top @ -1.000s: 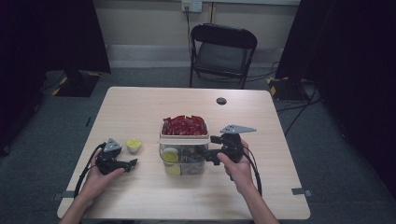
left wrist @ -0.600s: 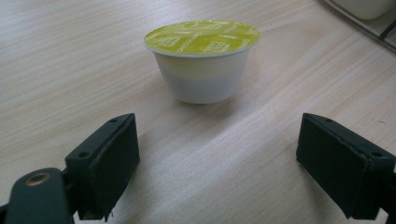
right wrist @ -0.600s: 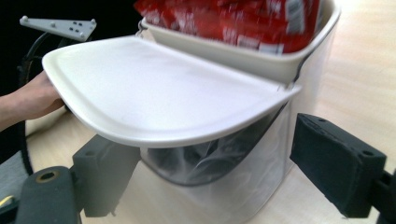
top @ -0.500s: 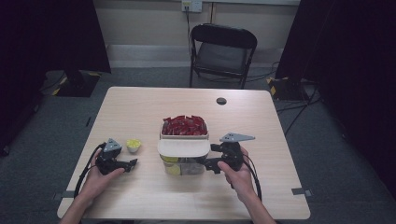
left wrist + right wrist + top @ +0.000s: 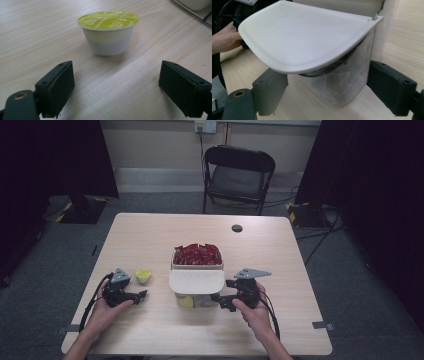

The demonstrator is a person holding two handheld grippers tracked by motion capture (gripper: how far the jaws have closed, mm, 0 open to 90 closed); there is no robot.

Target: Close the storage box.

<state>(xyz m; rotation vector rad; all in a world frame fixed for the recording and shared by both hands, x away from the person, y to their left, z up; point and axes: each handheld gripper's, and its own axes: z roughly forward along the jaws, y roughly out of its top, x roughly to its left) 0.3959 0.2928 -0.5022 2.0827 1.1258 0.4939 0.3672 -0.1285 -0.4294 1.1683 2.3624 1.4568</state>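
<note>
Claws both gape: right claw (image 5: 327,92) flanks the container (image 5: 339,82) under its lid's edge (image 5: 294,67), left claw (image 5: 122,90) faces the pod (image 5: 108,32).

Your light wooden table (image 5: 150,235) carries a yellow-lidded cup (image 5: 143,275) just ahead of your left hand-held gripper (image 5: 131,296), and a lidded clear bin (image 5: 196,287) beside your right hand-held gripper (image 5: 226,301).

A: Items at top centre of the high view?
B: One black folding chair (image 5: 239,172); wall outlet (image 5: 205,126) above it.
A: And on the table (image 5: 150,235)?
B: Small dark round disc (image 5: 237,228), upper middle.
</note>
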